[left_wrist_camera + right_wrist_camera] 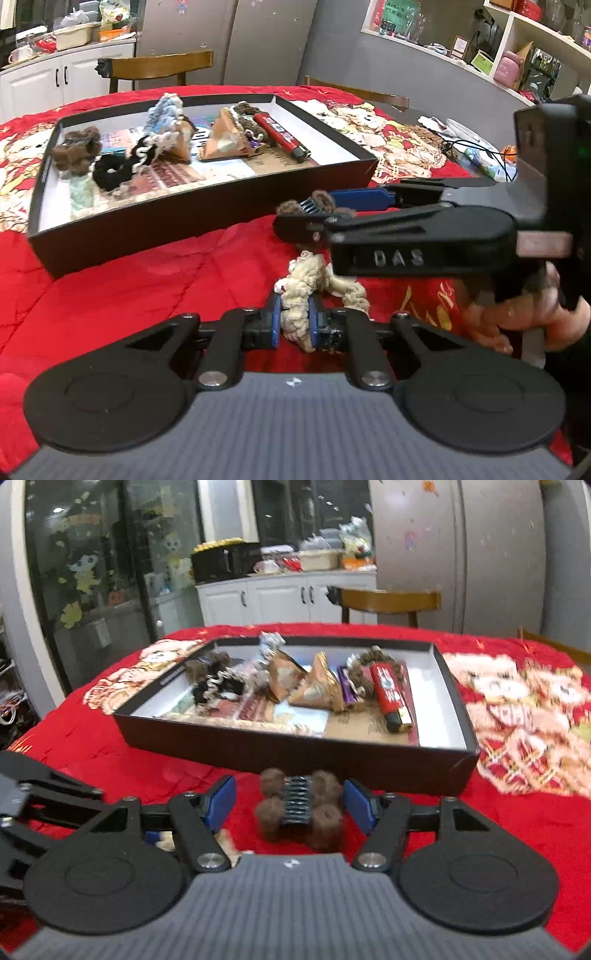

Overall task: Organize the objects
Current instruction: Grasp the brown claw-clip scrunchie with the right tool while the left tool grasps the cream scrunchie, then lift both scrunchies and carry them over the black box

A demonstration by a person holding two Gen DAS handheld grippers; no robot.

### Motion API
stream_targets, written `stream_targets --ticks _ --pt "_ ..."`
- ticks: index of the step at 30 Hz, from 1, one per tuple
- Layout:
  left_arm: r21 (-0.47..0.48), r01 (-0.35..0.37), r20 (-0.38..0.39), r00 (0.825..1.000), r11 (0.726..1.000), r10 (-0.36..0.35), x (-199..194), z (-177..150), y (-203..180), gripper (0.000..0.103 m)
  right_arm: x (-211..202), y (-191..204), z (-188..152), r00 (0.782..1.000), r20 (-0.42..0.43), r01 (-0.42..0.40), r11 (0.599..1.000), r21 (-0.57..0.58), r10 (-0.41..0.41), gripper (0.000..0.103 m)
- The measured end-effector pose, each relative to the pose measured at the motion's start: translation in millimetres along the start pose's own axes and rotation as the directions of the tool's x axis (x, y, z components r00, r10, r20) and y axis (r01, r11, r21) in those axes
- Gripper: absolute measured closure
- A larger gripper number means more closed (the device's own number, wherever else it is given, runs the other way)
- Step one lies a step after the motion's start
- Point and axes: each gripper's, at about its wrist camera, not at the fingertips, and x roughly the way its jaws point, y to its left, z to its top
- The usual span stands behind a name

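We see a black tray (388, 771) on the red cloth (129, 295), holding scrunchies, triangular packets and a red lighter (281, 136). Our left gripper (294, 319) pinches a cream scrunchie (299, 295) tight. Our right gripper (290, 805) stands wide, a brown hair claw (299, 808) between its pads, untouched. The right view is blurred.
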Motion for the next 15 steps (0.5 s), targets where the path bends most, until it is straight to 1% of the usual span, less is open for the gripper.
stream_targets --ticks 2,4,5,6,11,15 --pt "-0.004 -0.002 0.001 1.000 1.000 0.002 -3.9 -2.8 2.6 0.085 3.0 -3.9 -2.6 1.000 -0.012 0.007 1.000 0.013 -0.007 0.032" --pt "-0.013 -0.006 0.002 1.000 1.000 0.006 -7.4 -4.4 6.3 0.085 5.1 -7.1 -5.5 1.000 -0.026 0.017 1.000 0.014 -0.016 0.037" --pt "-0.017 -0.010 0.005 1.000 1.000 0.011 -8.8 -4.4 7.9 0.085 5.8 -8.0 -6.8 0.999 -0.031 0.018 1.000 0.014 -0.017 0.050" --pt "-0.022 -0.016 0.008 1.000 1.000 0.016 -9.9 -3.9 9.4 0.085 5.7 -8.0 -7.5 0.999 -0.031 0.019 1.000 0.012 -0.019 0.053" --pt "-0.039 -0.050 0.031 0.998 0.998 0.052 -16.4 -1.2 17.9 0.085 -1.3 0.2 -10.0 0.999 0.001 0.039 0.998 -0.052 -0.039 0.056" --pt "-0.053 -0.059 0.050 0.997 0.997 0.062 -21.1 2.2 21.4 0.085 -10.7 0.5 -8.6 0.999 0.032 0.024 0.998 -0.055 -0.022 0.057"
